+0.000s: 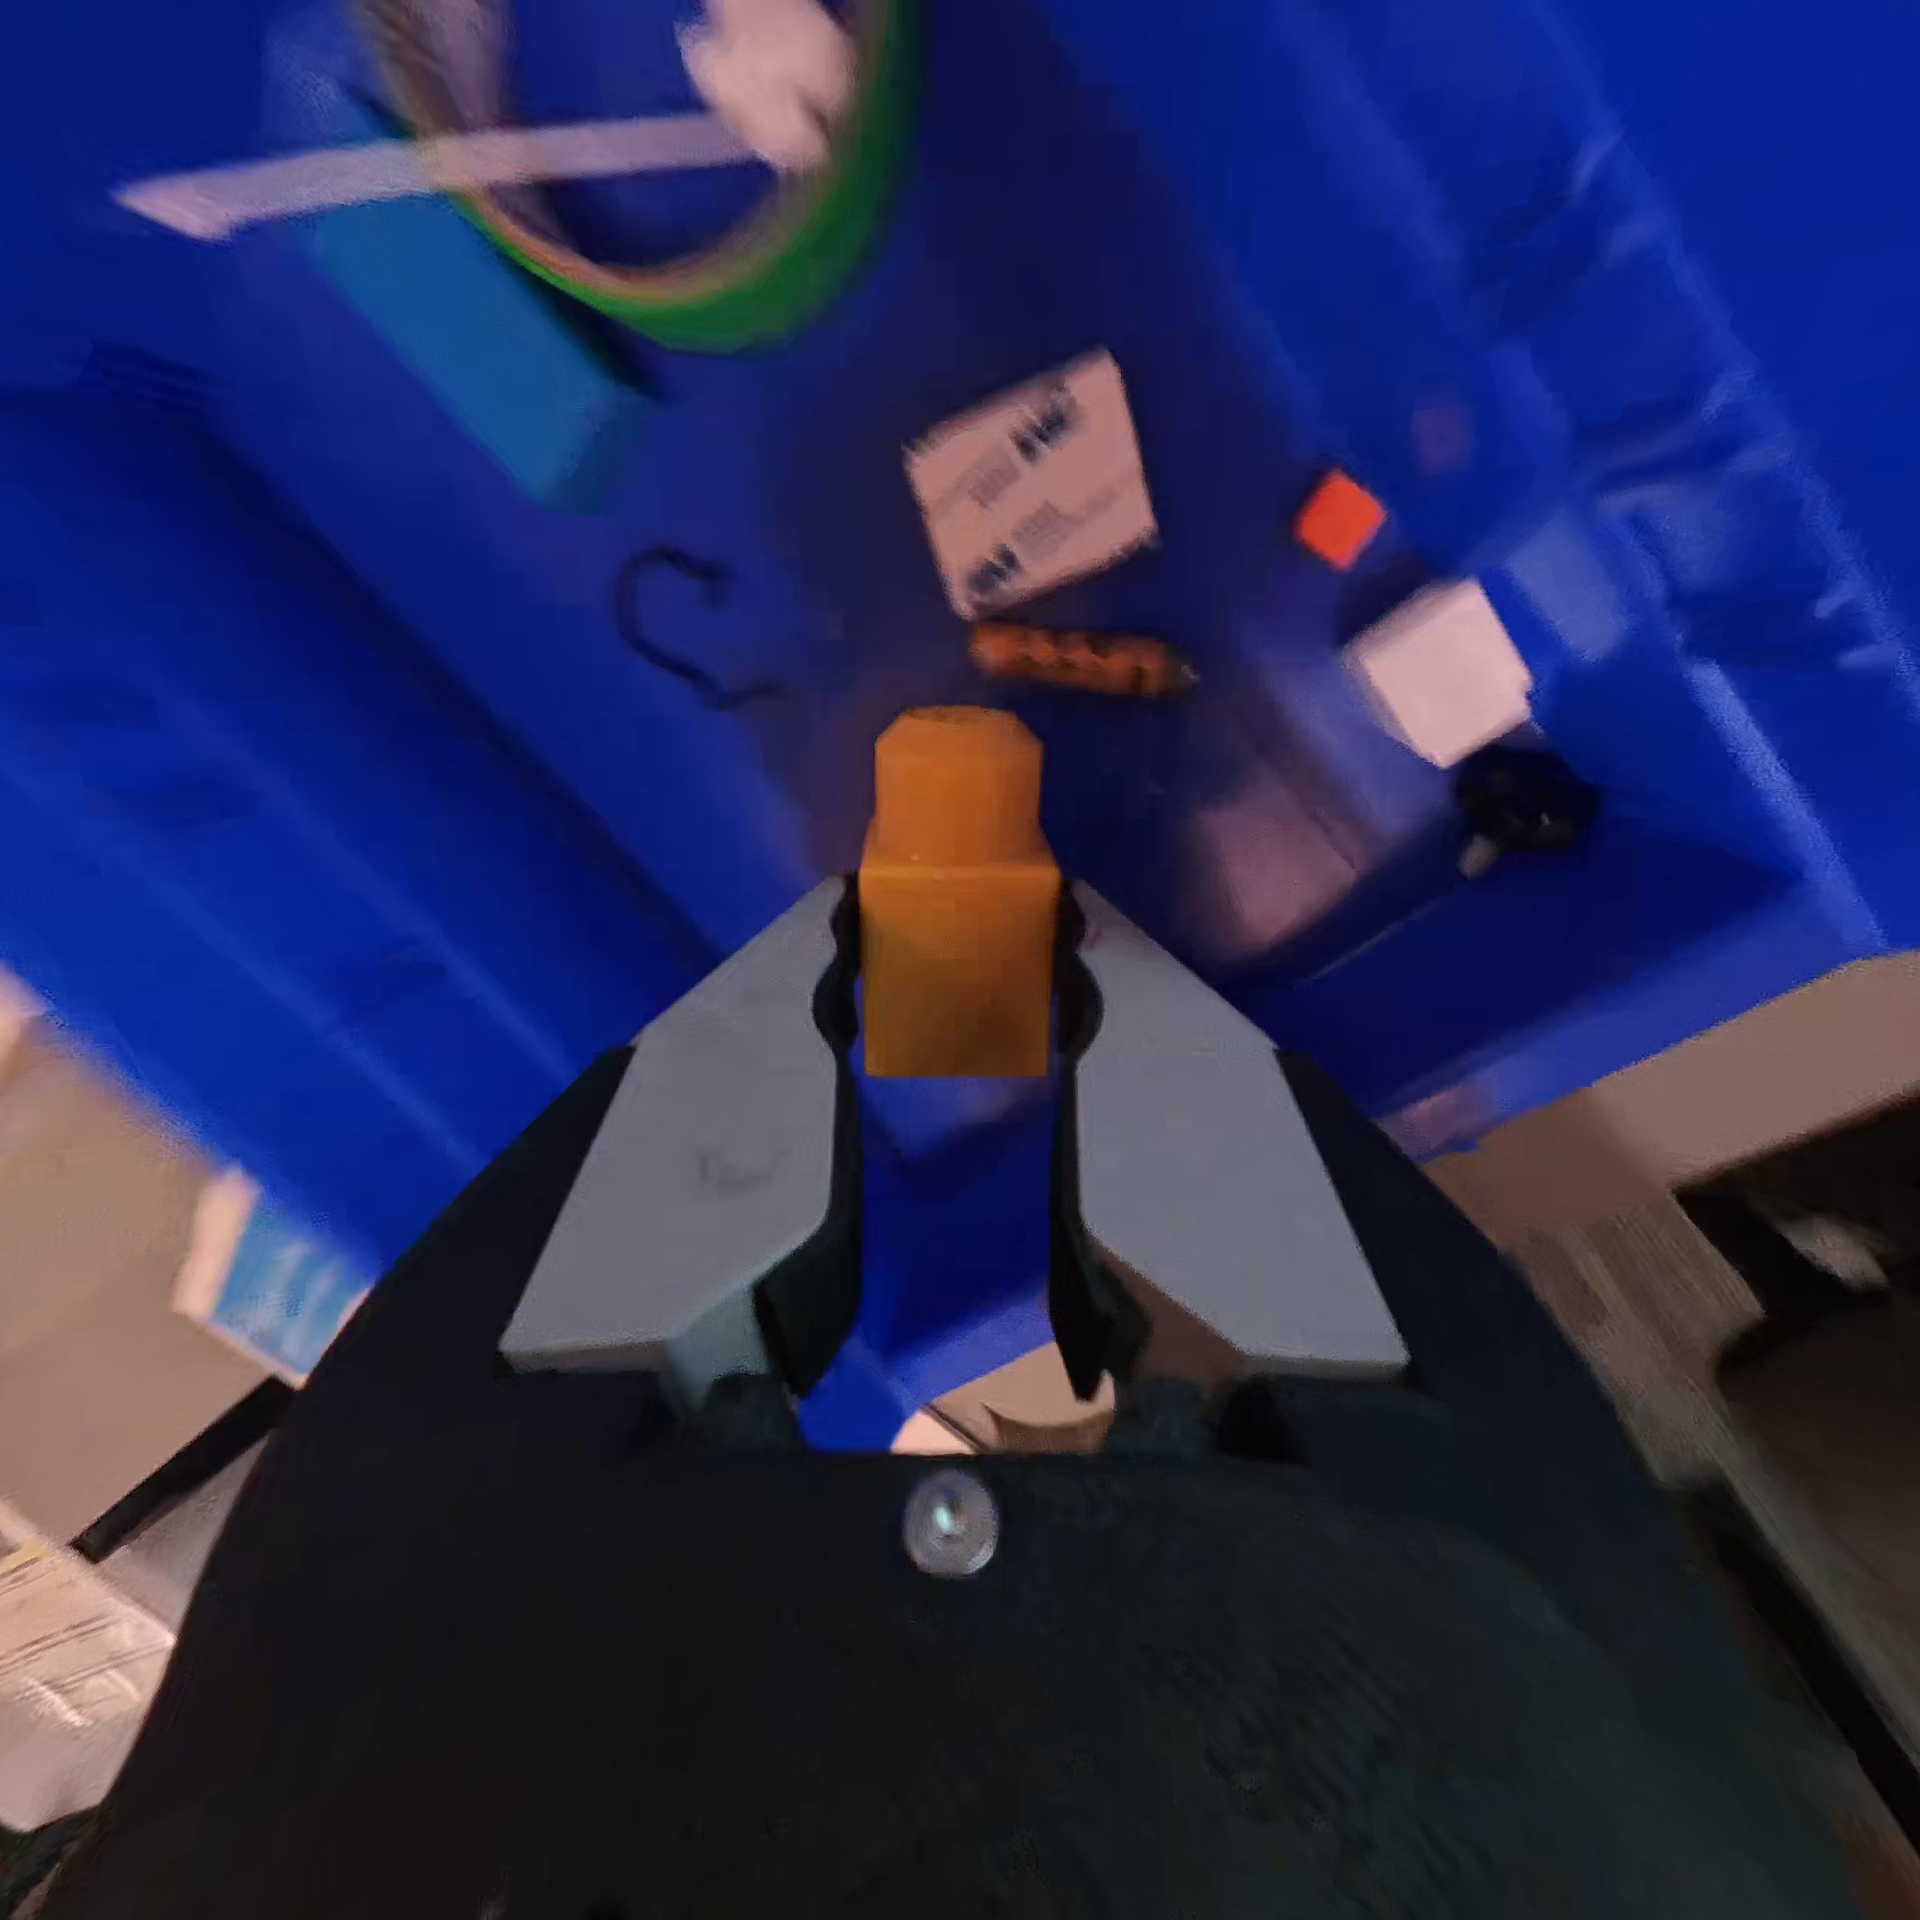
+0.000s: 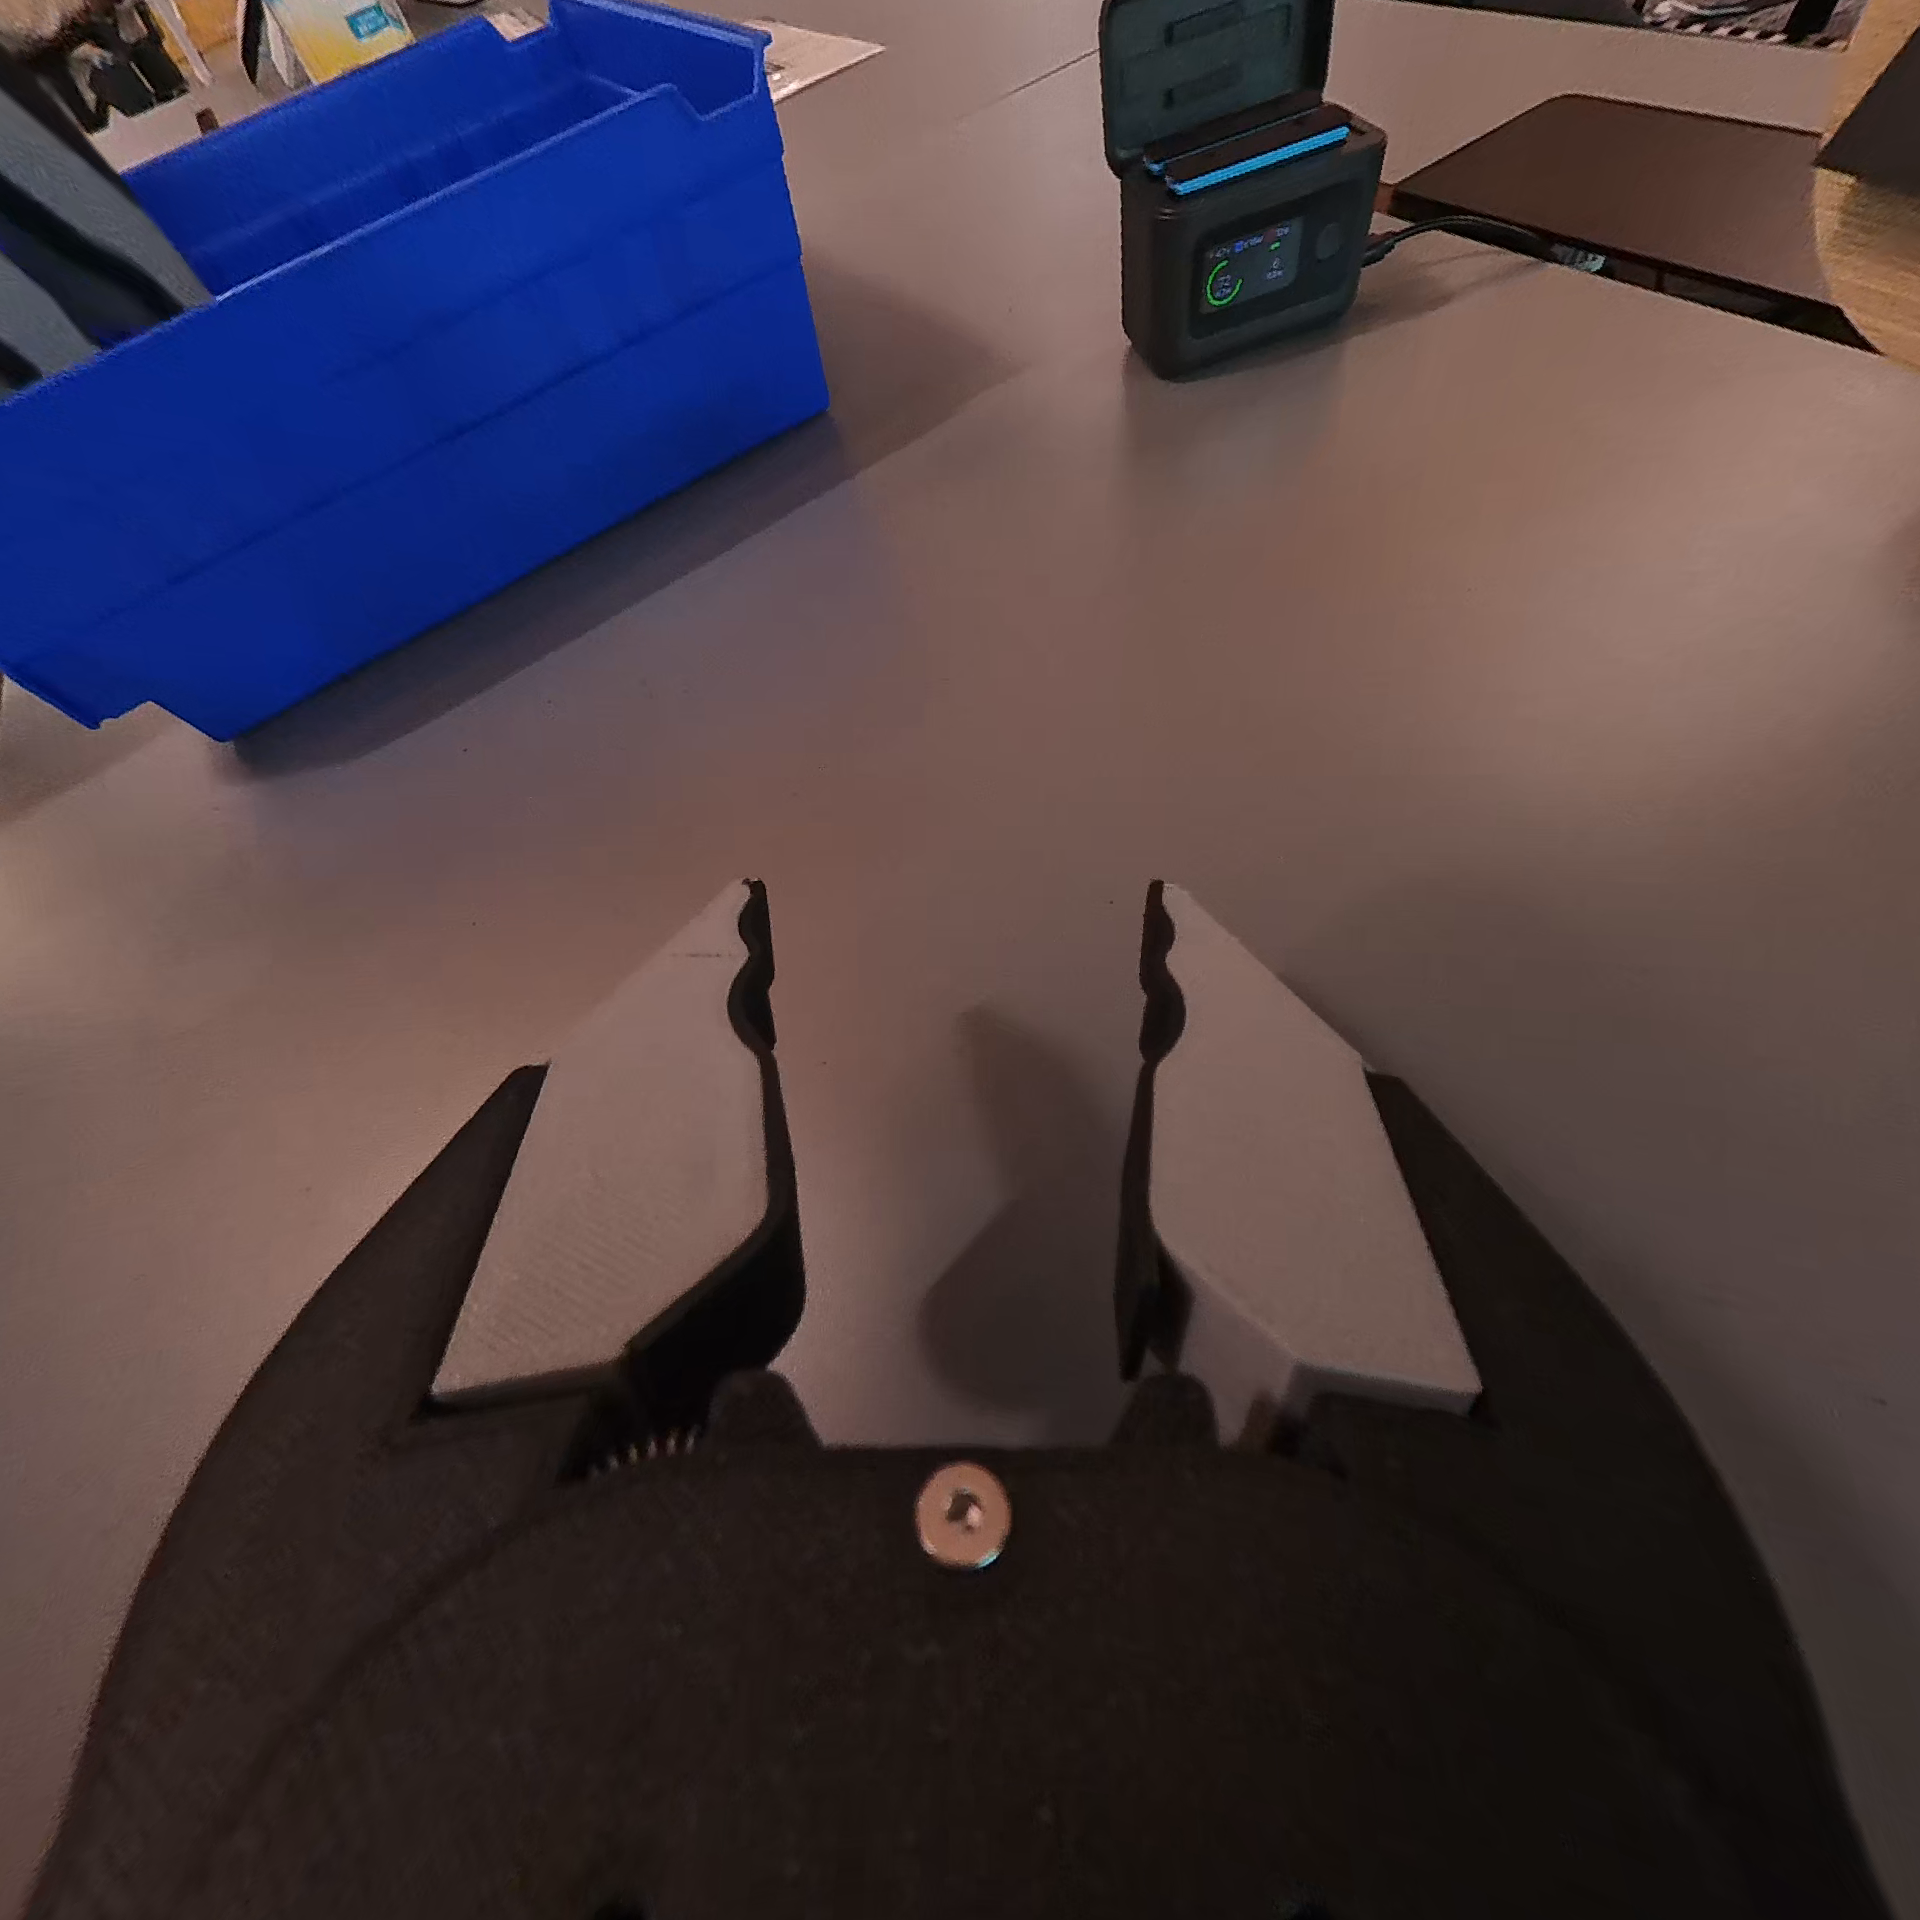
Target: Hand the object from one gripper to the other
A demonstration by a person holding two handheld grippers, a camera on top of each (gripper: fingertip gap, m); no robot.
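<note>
Risk of dropped orange block [image 1: 954, 935], pinched only at the left gripper [image 1: 956, 914] tips above the blue bin [image 1: 312, 727]; right gripper [image 2: 956, 904] gaping empty, well apart

Left gripper [image 1: 956, 935] clamped — right gripper [image 2: 956, 935] agape.

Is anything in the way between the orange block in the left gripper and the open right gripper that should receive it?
Nothing visible. The left gripper is shut on the orange block above the blue bin. The right gripper is open over bare table, nothing between its fingers. Neither view shows both grippers, so the path between cannot be checked.
</note>
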